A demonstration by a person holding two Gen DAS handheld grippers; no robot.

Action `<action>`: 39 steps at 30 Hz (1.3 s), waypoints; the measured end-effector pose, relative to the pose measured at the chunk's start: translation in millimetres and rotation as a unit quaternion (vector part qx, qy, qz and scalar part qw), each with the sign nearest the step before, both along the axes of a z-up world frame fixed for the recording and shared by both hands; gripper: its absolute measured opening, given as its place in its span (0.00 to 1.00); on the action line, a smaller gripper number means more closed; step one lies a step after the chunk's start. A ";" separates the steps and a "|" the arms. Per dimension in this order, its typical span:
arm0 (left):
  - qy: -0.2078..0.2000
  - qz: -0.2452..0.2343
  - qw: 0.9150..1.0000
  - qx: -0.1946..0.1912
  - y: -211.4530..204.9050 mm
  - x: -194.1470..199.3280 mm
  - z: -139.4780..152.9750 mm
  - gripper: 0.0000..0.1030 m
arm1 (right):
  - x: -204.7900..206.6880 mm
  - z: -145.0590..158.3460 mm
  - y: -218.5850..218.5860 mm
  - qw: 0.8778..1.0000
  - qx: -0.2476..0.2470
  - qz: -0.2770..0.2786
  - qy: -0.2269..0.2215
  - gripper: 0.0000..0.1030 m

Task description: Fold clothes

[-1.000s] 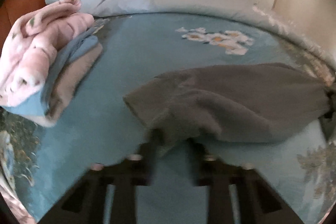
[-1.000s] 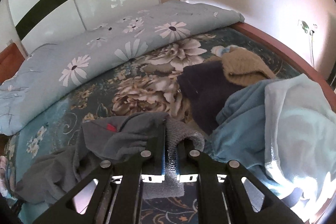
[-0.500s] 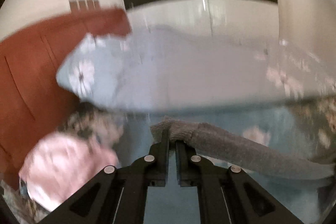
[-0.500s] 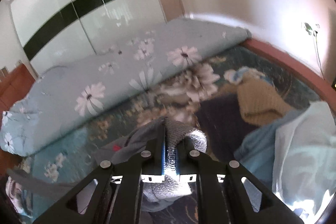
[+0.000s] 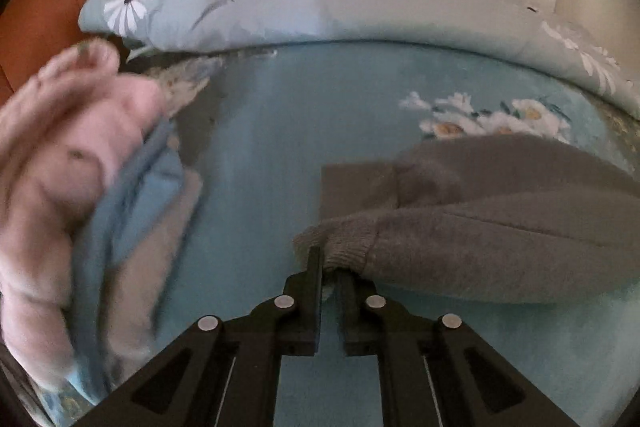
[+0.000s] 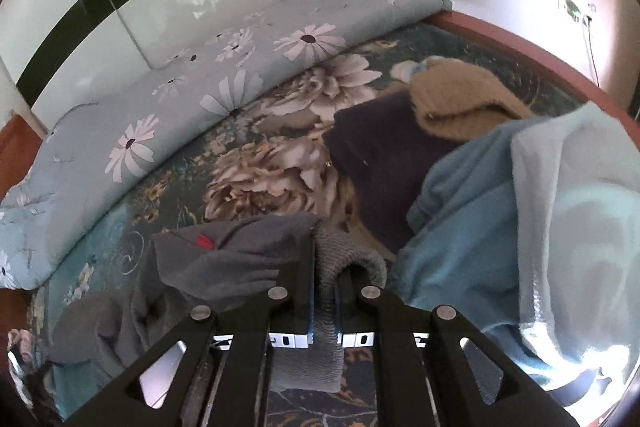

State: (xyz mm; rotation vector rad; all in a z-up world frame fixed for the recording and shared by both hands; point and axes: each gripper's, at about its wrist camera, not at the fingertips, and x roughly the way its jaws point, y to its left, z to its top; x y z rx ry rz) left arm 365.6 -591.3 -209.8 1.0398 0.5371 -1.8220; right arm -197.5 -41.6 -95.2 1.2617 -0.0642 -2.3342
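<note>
So we had both ends of the grey sweater [image 5: 500,227] pinched at this point: the left gripper [image 5: 329,263] was clamped on a ribbed cuff right at its fingertips, and the right gripper [image 6: 326,267] was clenched on another ribbed edge of it [image 6: 340,255], with the knit running back between its fingers. What changed is the height. Half a second before, our left camera was tipped up at the wardrobe with the sweater swung off the bed; now it looked down again and the sweater lay on the blue bedsheet [image 5: 280,131] just ahead and to the right of the left tool, sleeve doubled over the body. A second back it lay flatter and more spread out, so we'd guess we had just flipped one fold over. The stack of folded clothes [image 5: 92,187] sat off to the left of that gripper, blurry. Ahead and right of the right gripper the unfolded pile [image 6: 500,187] was waiting. Probably another fold left before stacking.
</note>
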 end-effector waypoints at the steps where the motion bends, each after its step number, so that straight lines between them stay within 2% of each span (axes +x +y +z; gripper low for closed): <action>1: 0.005 -0.001 1.000 0.006 1.9 2.6 -1.4 0.09 | 0.7 0.7 -0.5 1.000 0.000 0.001 -0.001 0.07; 3: 0.026 -0.007 0.999 0.036 5.8 7.3 -0.8 0.12 | 5.2 3.3 -3.7 1.000 0.008 0.010 0.004 0.07; 5: 0.068 -0.014 0.996 0.064 20.4 13.2 2.3 0.26 | 14.8 8.0 -8.7 0.999 0.022 0.027 0.016 0.08; 7: 0.109 -0.022 0.990 0.090 35.2 19.4 5.4 0.48 | 30.8 17.9 -13.5 0.996 0.041 0.061 0.042 0.09; 9: 0.155 -0.023 0.984 0.088 57.2 31.7 10.1 0.56 | 44.0 25.4 -14.7 0.994 0.050 0.081 0.061 0.13; 11: 0.195 -0.020 0.977 0.081 78.4 43.4 15.2 0.60 | 63.1 33.8 -14.0 0.991 0.050 0.094 0.084 0.16; 13: 0.231 -0.007 0.970 0.071 98.8 55.8 19.5 0.68 | 82.6 41.8 -13.8 0.987 0.050 0.106 0.108 0.39; 14: 0.249 0.000 0.966 0.066 108.6 62.3 21.2 0.69 | 94.4 43.7 -15.6 0.984 0.051 0.111 0.128 0.63; 15: 0.261 0.006 0.963 0.065 115.5 65.7 22.0 0.70 | 106.7 45.0 -18.1 0.981 0.052 0.117 0.147 0.71; 20: 0.316 0.034 0.946 0.065 143.5 88.7 27.9 0.75 | 177.4 38.2 -45.3 0.960 0.037 0.187 0.203 0.72; 21: 0.326 0.039 0.942 0.063 149.2 92.3 30.2 0.75 | 189.9 34.7 -52.2 0.958 0.028 0.202 0.204 0.72; 23: 0.333 0.048 0.940 0.053 158.7 99.3 35.1 0.75 | 212.1 20.2 -70.7 0.952 -0.004 0.255 0.167 0.72; 25: 0.331 0.053 0.941 0.035 169.0 105.9 40.4 0.75 | 231.5 -4.1 -96.3 0.944 -0.022 0.306 0.118 0.72; 29: 0.331 0.057 0.942 0.025 184.5 119.9 46.0 0.75 | 261.0 -48.3 -140.6 0.933 -0.010 0.353 0.068 0.72; 31: 0.319 0.059 0.946 0.013 191.5 126.2 48.9 0.75 | 273.0 -63.6 -157.6 0.930 -0.010 0.364 0.055 0.72; 33: 0.306 0.064 0.950 0.004 198.0 133.4 51.3 0.75 | 278.3 -75.5 -170.9 0.930 0.012 0.363 0.056 0.72; 37: 0.309 0.075 0.948 0.010 197.9 141.4 46.6 0.75 | 276.8 -88.1 -182.5 0.937 0.036 0.345 0.044 0.71; 38: 0.306 0.077 0.949 0.011 197.5 141.6 45.2 0.75 | 273.5 -88.6 -181.9 0.940 0.034 0.338 0.039 0.68; 39: 0.304 0.079 0.949 0.013 197.0 140.9 43.4 0.75 | 270.1 -89.2 -181.4 0.942 0.033 0.331 0.034 0.58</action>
